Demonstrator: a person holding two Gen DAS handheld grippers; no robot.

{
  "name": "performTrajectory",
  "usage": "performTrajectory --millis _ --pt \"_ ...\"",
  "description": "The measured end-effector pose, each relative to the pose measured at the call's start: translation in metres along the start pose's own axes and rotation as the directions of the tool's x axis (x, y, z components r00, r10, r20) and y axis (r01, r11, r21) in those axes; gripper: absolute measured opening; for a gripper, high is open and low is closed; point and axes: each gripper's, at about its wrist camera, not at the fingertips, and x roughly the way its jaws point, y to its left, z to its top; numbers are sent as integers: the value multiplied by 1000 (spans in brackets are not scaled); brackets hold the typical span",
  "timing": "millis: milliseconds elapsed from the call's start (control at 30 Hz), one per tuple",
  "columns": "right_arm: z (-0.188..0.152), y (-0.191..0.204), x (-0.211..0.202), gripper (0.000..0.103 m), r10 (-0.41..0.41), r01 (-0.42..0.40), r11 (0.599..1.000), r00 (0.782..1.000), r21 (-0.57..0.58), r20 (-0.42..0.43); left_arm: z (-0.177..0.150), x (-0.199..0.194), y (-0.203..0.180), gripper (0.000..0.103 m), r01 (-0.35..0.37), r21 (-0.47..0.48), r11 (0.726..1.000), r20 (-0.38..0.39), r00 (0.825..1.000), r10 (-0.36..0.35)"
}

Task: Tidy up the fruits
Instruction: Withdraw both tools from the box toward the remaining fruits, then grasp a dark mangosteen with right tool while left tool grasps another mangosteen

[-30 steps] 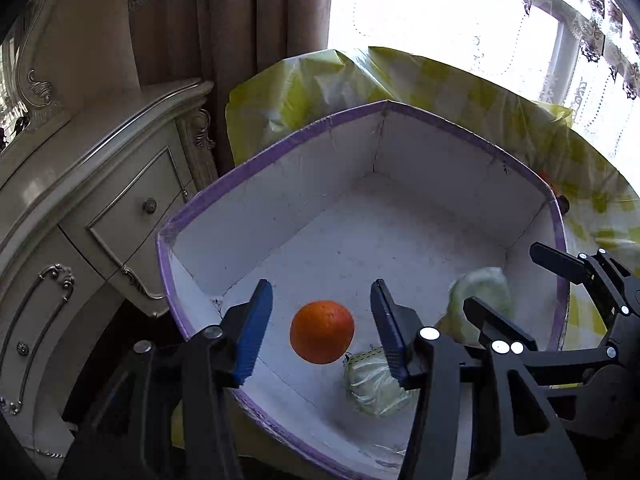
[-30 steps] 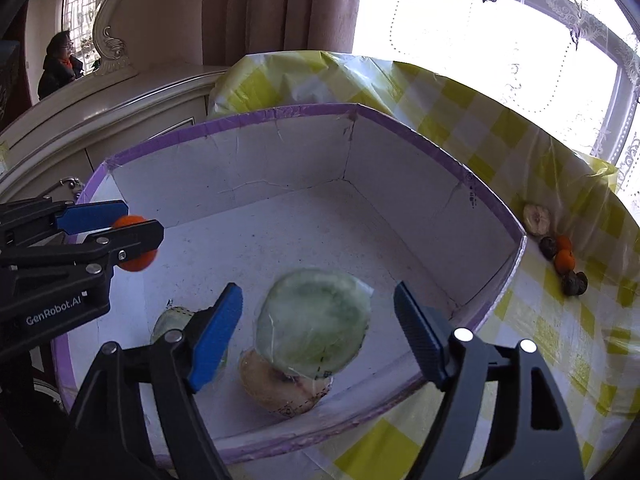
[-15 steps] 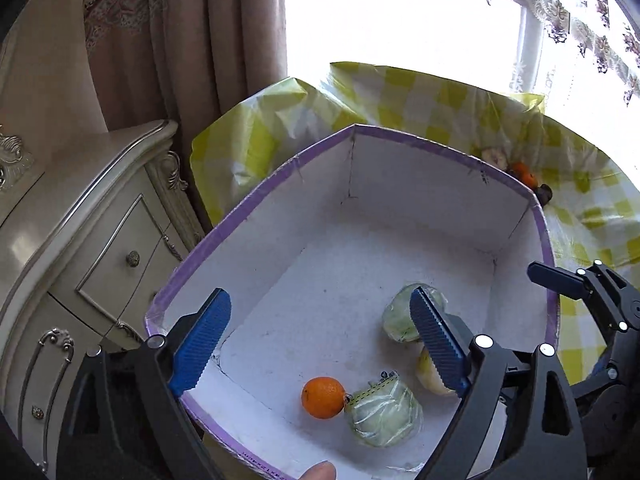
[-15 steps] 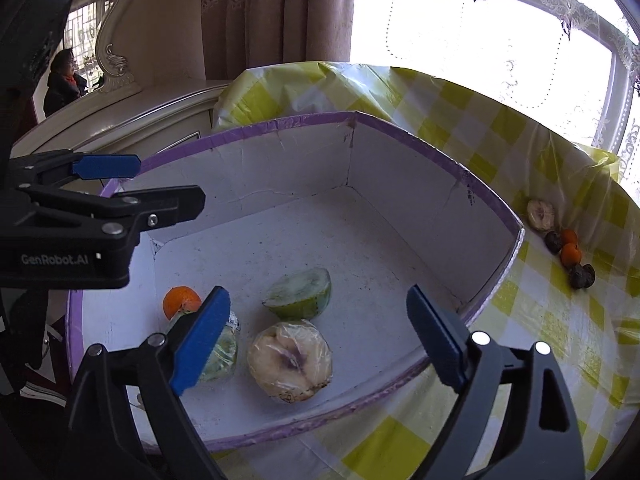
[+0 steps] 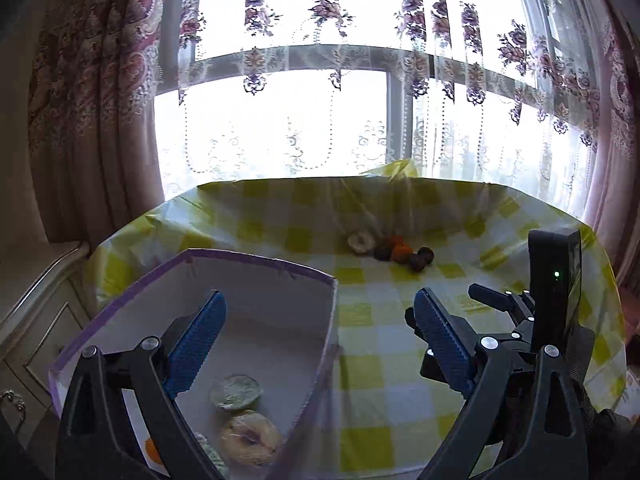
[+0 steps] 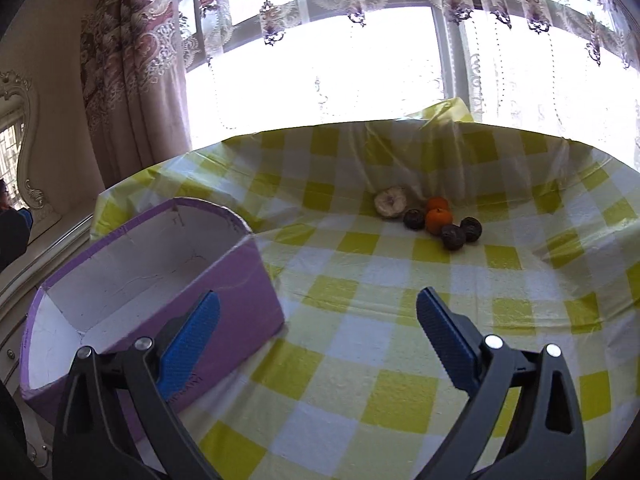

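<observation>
A purple box (image 5: 256, 261) (image 6: 224, 280) with a white inside stands at the table's left. In it lie a wrapped green fruit half (image 5: 236, 392), a wrapped pale fruit half (image 5: 250, 438) and an orange (image 5: 152, 450), partly hidden. Far across the table lie a pale fruit half (image 6: 391, 202), two oranges (image 6: 438, 218) and three dark round fruits (image 6: 453, 236); they also show in the left wrist view (image 5: 394, 250). My left gripper (image 5: 320, 340) is open and empty above the box's right wall. My right gripper (image 6: 318, 338) is open and empty above the cloth.
A yellow-and-white checked cloth (image 6: 400, 288) covers the table. A cream dresser (image 5: 36, 320) stands left of the box. Curtains and a bright window stand behind the table. The right gripper's body (image 5: 554, 300) shows at the right of the left wrist view.
Both grippers have pulled back and up from the box and turned right toward the table. The orange and the green fruit half now lie in the box, let go.
</observation>
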Motion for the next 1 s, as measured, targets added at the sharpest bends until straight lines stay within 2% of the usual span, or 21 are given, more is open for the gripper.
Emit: performTrajectory --millis 100,133,200,300,400,500,567,667,733,833,933,1000 --pt "-5 -47 13 99 -76 78 995 997 59 -26 -5 36 -48 91 44 58 997 -28 999 -43" --pt "-8 -61 19 99 -104 107 992 993 70 -51 -6 52 -56 91 59 48 997 -49 997 -57" --pt "-12 -85 31 99 -179 186 980 980 68 -88 -7 87 -65 91 77 -25 997 -97 992 -79" --pt "-14 -121 51 99 -232 246 966 962 84 -142 -10 139 -66 91 80 -141 987 -139 985 -100" --pt "-13 -152 72 99 -258 284 951 946 123 -195 -17 182 -71 91 59 -161 985 -174 981 -87" --pt "-4 -175 93 99 -229 275 944 944 183 -237 -25 216 -78 91 24 -117 993 -233 971 -51" --pt "6 -180 112 99 -241 286 945 936 156 -257 -29 233 -79 91 15 -113 993 -269 962 -46" --pt "19 -187 143 99 -246 291 949 921 117 -303 -37 252 -78 91 46 -167 985 -316 944 -98" --pt "27 -192 163 99 -243 290 951 914 104 -325 -42 260 -80 91 42 -177 983 -360 927 -105" --pt "40 -202 188 97 -235 286 952 910 106 -341 -44 260 -80 91 50 -181 982 -366 923 -115" --pt "50 -208 212 87 -215 274 954 908 121 -359 -48 266 -78 91 59 -202 978 -406 903 -138" --pt "58 -208 222 80 -192 247 961 921 128 -338 -49 267 -78 91 60 -209 976 -410 901 -143"
